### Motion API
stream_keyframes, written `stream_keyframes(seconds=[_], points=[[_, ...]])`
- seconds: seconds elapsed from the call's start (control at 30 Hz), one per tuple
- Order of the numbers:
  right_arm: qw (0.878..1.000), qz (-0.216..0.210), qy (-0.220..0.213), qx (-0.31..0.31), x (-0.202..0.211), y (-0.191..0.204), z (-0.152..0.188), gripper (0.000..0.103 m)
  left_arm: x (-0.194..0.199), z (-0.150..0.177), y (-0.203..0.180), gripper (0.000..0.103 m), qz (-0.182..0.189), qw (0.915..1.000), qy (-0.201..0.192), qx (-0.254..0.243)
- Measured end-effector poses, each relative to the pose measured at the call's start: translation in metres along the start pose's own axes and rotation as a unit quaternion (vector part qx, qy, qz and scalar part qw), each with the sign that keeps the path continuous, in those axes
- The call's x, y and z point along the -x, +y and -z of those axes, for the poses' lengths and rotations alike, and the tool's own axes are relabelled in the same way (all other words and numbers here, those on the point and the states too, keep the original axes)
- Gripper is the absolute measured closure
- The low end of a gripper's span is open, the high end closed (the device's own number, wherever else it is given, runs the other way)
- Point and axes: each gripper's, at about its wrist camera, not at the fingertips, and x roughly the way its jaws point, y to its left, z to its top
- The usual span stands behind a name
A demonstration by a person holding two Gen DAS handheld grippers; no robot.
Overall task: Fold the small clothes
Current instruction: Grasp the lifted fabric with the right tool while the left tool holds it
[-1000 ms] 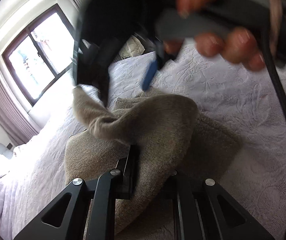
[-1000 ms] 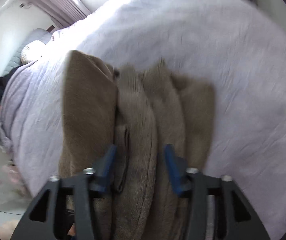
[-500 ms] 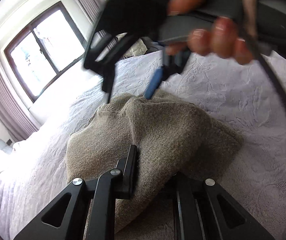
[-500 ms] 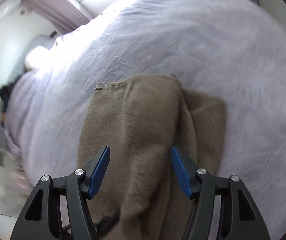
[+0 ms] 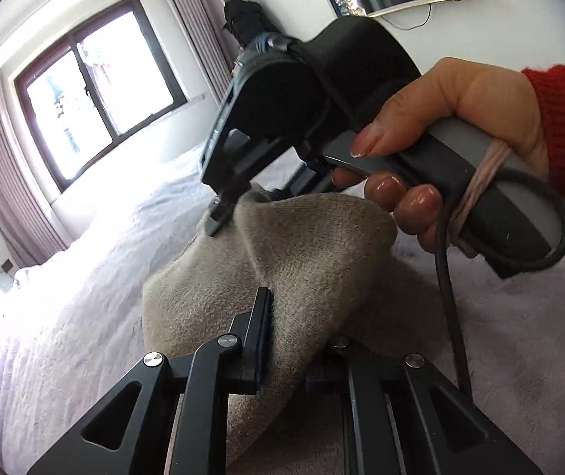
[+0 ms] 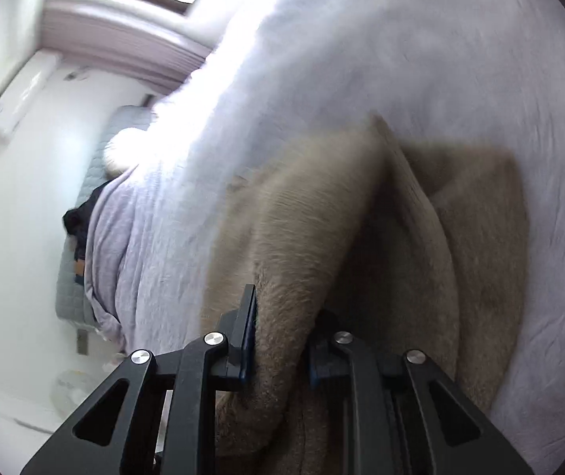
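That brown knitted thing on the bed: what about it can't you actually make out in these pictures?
- What garment it is: bunched in both views.
- Its near edge: left wrist view, hidden behind the left gripper.
- Its weave and folds: right wrist view, motion-blurred around the closing right gripper.
- Its far corner: left wrist view, behind the hand.

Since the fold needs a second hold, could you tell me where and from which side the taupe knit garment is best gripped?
Probably at the raised fold ridge of the taupe knit garment, from above, pointing down at a slant. That ridge stands up off the lilac bedspread, so fingers can straddle it. The right gripper is closing on such a ridge; the left gripper pinches another.
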Motion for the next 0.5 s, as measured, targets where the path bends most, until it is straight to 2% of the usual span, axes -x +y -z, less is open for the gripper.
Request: stream_keyframes(seconds=[0.13, 0.2, 0.27, 0.3, 0.37, 0.4, 0.43, 0.47, 0.5], points=[[0.999, 0.02, -0.021, 0.015, 0.033, -0.002, 0.003, 0.081, -0.003, -0.011, -0.018, 0.088, 0.027, 0.9996, 0.0, -0.001], [0.999, 0.049, -0.014, 0.005, 0.037, -0.016, 0.004, 0.08, -0.013, -0.009, -0.029, 0.088, 0.041, 0.999, 0.013, -0.014], [0.994, 0.104, 0.014, 0.003, 0.026, -0.037, 0.016, 0.075, -0.025, -0.002, -0.036, 0.088, 0.06, 0.9973, 0.039, -0.016], [0.994, 0.107, 0.017, -0.003, 0.023, -0.044, 0.021, 0.075, -0.029, 0.0, -0.038, 0.088, 0.061, 0.9966, 0.053, -0.015], [0.996, 0.078, -0.011, -0.033, 0.027, -0.055, 0.028, 0.073, -0.03, 0.005, -0.035, 0.082, 0.052, 0.9965, 0.063, -0.015], [0.996, 0.069, -0.019, -0.044, 0.03, -0.056, 0.03, 0.071, -0.027, 0.006, -0.03, 0.06, 0.052, 0.9966, 0.062, -0.014], [0.996, 0.073, -0.023, -0.049, 0.034, -0.054, 0.031, 0.07, -0.021, 0.007, -0.026, 0.031, 0.048, 0.9971, 0.057, -0.01], [0.995, 0.086, -0.023, -0.048, 0.038, -0.052, 0.034, 0.068, -0.014, 0.008, -0.018, 0.02, 0.04, 0.998, 0.048, -0.002], [0.994, 0.095, -0.024, -0.047, 0.047, -0.053, 0.037, 0.065, -0.008, 0.01, -0.012, 0.013, 0.04, 0.9985, 0.036, 0.007]])
